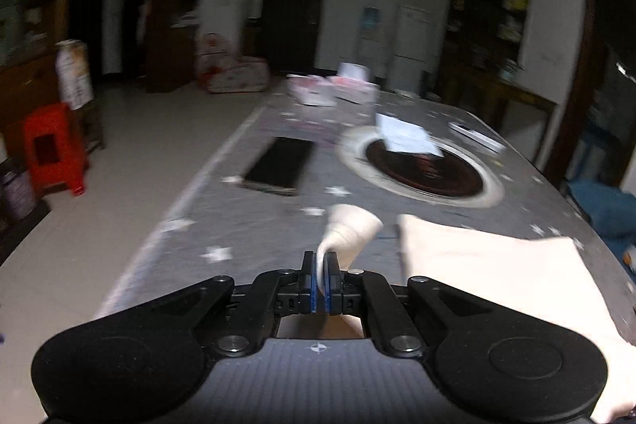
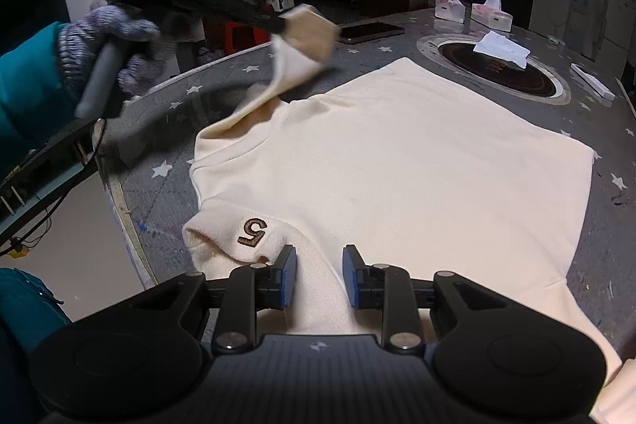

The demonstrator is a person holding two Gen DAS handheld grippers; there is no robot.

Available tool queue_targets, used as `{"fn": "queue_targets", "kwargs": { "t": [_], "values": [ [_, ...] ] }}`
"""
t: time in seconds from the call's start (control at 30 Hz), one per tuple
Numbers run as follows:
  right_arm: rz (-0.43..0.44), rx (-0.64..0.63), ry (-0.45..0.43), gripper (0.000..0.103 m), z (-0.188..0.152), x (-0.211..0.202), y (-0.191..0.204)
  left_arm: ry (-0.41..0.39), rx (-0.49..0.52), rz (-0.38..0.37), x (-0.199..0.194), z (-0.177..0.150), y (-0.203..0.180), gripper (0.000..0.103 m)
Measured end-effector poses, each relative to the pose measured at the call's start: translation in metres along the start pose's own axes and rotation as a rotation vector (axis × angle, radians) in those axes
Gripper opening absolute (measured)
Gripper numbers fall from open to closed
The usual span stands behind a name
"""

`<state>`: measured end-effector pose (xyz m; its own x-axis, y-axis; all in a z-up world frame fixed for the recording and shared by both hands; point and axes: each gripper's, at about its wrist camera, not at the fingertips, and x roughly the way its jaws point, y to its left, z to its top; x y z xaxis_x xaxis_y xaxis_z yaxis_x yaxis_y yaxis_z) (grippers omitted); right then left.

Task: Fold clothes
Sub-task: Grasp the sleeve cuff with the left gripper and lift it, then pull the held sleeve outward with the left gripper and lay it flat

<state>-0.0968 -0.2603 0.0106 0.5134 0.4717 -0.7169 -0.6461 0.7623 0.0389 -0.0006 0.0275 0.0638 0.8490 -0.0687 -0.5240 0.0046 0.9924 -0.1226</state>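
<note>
A cream sweater [image 2: 397, 153] lies spread flat on the grey star-patterned table [image 2: 167, 185]; a brown "5" patch [image 2: 252, 231] marks its near sleeve. My left gripper [image 1: 320, 257] is shut on the cuff [image 1: 349, 229] of the far sleeve. The right wrist view shows that left gripper [image 2: 284, 24] holding the cuff [image 2: 310, 34] above the table, the sleeve hanging down to the sweater's body. A gloved hand [image 2: 107, 38] holds it. My right gripper [image 2: 319, 257] sits low at the near edge, and a ridge of sweater cloth fills the gap between its blue pads [image 2: 288, 281].
Beyond the sweater a dark phone [image 1: 280, 165] lies on the table beside a round inset hob [image 1: 421, 171] with white paper [image 1: 409, 136] on it. Tissue boxes [image 2: 491, 14] stand at the far end. A red stool [image 1: 53, 146] stands on the floor to the left.
</note>
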Motion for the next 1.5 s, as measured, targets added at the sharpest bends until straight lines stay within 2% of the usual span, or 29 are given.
{"fn": "queue_targets", "kwargs": {
  "t": [0.3,0.5,0.57,0.67,0.7,0.77,0.83,0.97,1.07,1.1,1.13,1.27,1.37,1.5],
  "values": [
    [-0.016,-0.021,0.011,0.03,0.002,0.0,0.002,0.011,-0.126,0.098,-0.035,-0.026,0.07,0.004],
    [-0.015,-0.031,0.018,0.031,0.004,0.0,0.002,0.045,-0.15,0.165,-0.047,-0.049,0.094,0.004],
    [-0.015,-0.034,0.019,0.031,0.004,0.0,0.002,0.041,-0.157,0.176,-0.051,-0.053,0.099,0.004],
    [-0.015,-0.039,0.022,0.031,0.005,0.001,0.003,0.074,-0.155,0.235,-0.048,-0.056,0.105,0.004],
    [-0.015,-0.04,0.023,0.031,0.005,0.001,0.003,0.078,-0.158,0.228,-0.048,-0.056,0.106,0.004],
    [-0.015,-0.043,0.024,0.031,0.005,0.001,0.003,0.074,-0.144,0.212,-0.049,-0.055,0.104,0.007],
    [-0.015,-0.046,0.026,0.031,0.006,0.001,0.003,0.063,-0.095,0.204,-0.047,-0.051,0.095,0.018],
    [-0.015,-0.048,0.027,0.032,0.006,0.001,0.003,0.091,-0.072,0.214,-0.029,-0.047,0.093,0.024],
    [-0.016,-0.048,0.027,0.032,0.005,0.001,0.003,0.11,-0.064,0.219,-0.017,-0.05,0.095,0.022],
    [-0.016,-0.048,0.027,0.032,0.005,0.001,0.003,0.109,-0.056,0.23,-0.016,-0.051,0.095,0.009],
    [-0.016,-0.049,0.027,0.032,0.005,0.0,0.003,0.106,-0.05,0.239,-0.016,-0.052,0.095,0.005],
    [-0.015,-0.048,0.03,0.032,0.005,0.0,0.003,0.022,-0.118,0.222,-0.046,-0.044,0.098,0.003],
    [-0.012,-0.052,0.031,0.032,0.006,0.0,0.002,-0.059,-0.077,0.241,-0.07,-0.04,0.098,0.003],
    [-0.005,-0.058,0.032,0.032,0.007,0.001,0.001,0.047,-0.034,0.27,-0.049,-0.055,0.11,0.004]
  ]
}}
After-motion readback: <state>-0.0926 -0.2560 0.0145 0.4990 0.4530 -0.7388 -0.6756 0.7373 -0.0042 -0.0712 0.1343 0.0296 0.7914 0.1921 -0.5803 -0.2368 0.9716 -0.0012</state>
